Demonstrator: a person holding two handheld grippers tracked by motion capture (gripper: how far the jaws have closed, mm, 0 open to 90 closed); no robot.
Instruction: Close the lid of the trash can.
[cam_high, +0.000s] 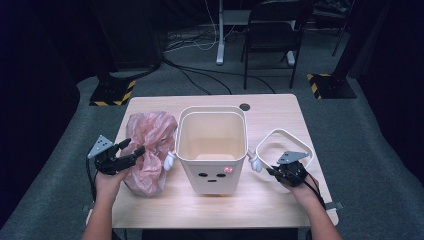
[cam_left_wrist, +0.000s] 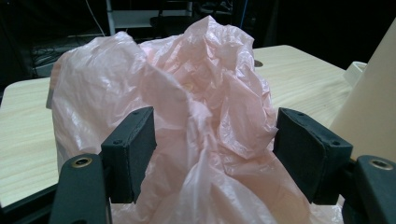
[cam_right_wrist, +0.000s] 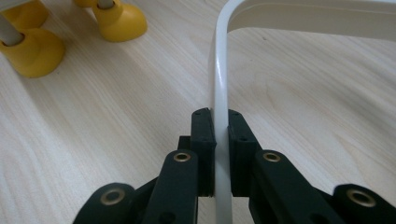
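The wooden table (cam_high: 280, 200) carries a cream bin (cam_high: 212, 150) at its middle, with a drawn face of two dark eyes, a mouth and a pink cheek on its front; no writing is readable. Left of it lies a crumpled pink bag (cam_high: 150, 150). The left gripper (cam_left_wrist: 215, 154) has its jaws spread around the bag. The right gripper (cam_right_wrist: 221, 154) pinches the white ring (cam_right_wrist: 220, 84) lying right of the bin.
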